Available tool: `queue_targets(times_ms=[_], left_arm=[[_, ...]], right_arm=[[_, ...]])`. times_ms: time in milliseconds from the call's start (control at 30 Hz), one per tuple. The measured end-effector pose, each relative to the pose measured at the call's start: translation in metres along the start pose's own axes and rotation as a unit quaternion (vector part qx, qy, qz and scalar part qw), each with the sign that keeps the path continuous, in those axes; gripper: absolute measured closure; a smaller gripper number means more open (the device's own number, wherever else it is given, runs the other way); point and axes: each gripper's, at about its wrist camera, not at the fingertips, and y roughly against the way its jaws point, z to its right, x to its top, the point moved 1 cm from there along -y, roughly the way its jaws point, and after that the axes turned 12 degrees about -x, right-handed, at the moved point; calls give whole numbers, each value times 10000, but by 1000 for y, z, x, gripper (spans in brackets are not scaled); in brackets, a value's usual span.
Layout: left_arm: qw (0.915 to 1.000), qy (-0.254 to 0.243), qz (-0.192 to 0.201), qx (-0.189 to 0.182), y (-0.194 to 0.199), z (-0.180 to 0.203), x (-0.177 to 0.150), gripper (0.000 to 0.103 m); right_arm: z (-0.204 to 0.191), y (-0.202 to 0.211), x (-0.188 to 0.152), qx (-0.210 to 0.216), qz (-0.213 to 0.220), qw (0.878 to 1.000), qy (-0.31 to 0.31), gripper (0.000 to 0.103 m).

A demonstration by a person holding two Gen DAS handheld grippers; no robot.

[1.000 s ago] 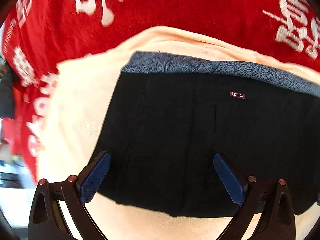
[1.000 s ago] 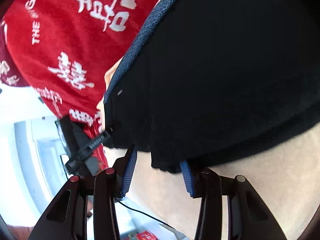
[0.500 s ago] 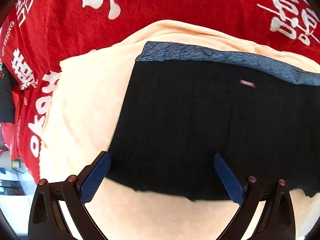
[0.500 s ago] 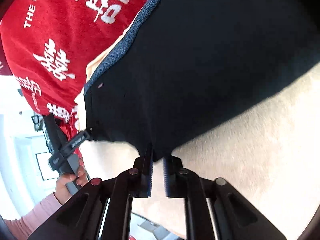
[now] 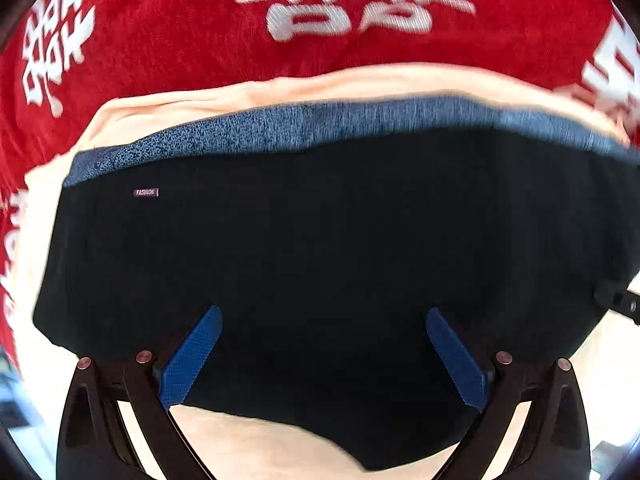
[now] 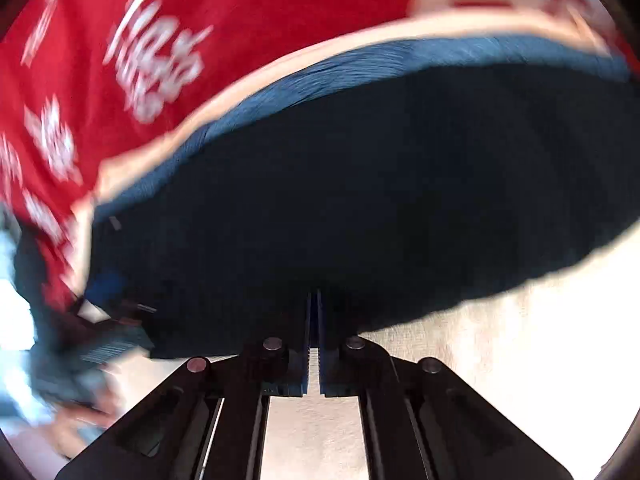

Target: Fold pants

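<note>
Pants (image 5: pixel 320 264), black with a blue-grey waistband, lie flat on a cream cloth (image 5: pixel 248 440) over the red printed cover (image 5: pixel 168 40); soft, light and limp (they will sag from any single hold), so I judge the near hem edge the place to grip. Right gripper (image 6: pixel 314 312), half open a second ago, has just closed its jaws fully on that hem. Left gripper (image 5: pixel 320 352) remains spread wide above the fabric, having slid sideways along it.
</note>
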Motion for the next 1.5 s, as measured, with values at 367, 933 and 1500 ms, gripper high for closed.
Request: queue_targets(times_ms=[367,933,1500], left_arm=[[9991,248,151,316,-35,10,71,0],[9982,101,477,348,-21,37,99,0],[9846,942,489,1389,0,-105,132,0]], right_arm=[[-41,-24,88,223,385,9981,430,95],[3,13,92,-268,767,9967,-16,48],[-18,-8,10,-543,531,9945,721,42]])
